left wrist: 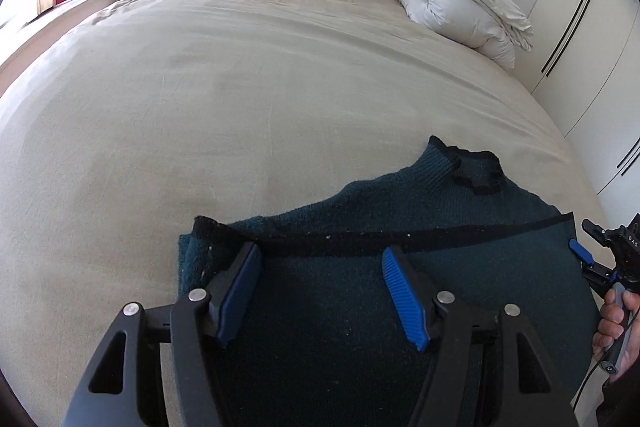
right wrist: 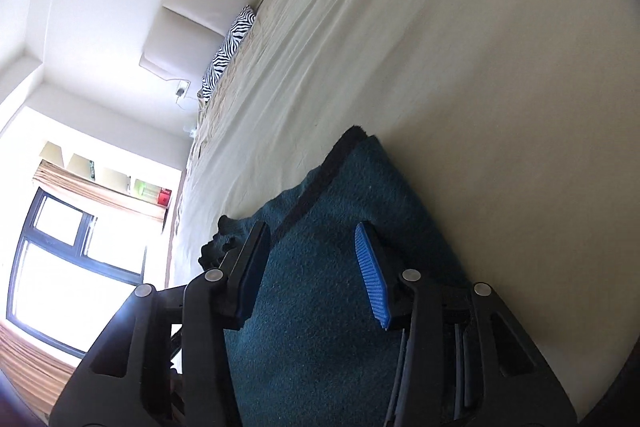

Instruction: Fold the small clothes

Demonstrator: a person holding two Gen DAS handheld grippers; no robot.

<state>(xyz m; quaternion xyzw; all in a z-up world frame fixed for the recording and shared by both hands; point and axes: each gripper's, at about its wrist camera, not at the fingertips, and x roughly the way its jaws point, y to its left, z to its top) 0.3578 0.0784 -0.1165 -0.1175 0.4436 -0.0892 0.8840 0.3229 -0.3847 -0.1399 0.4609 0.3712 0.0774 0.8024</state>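
Over the dark green sweater (left wrist: 360,291) on the bed (left wrist: 200,99), both grippers, left (left wrist: 320,259) and right (right wrist: 312,239), hang with jaws apart, gripping nothing

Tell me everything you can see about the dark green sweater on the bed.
The sweater is dark teal-green knit with black trim at its collar and along a band across it. It lies on the beige bed sheet near the bed's near edge, collar toward the headboard, apparently already folded over on itself. The left gripper and right gripper both stand over it, jaws apart, not visibly clamping it.
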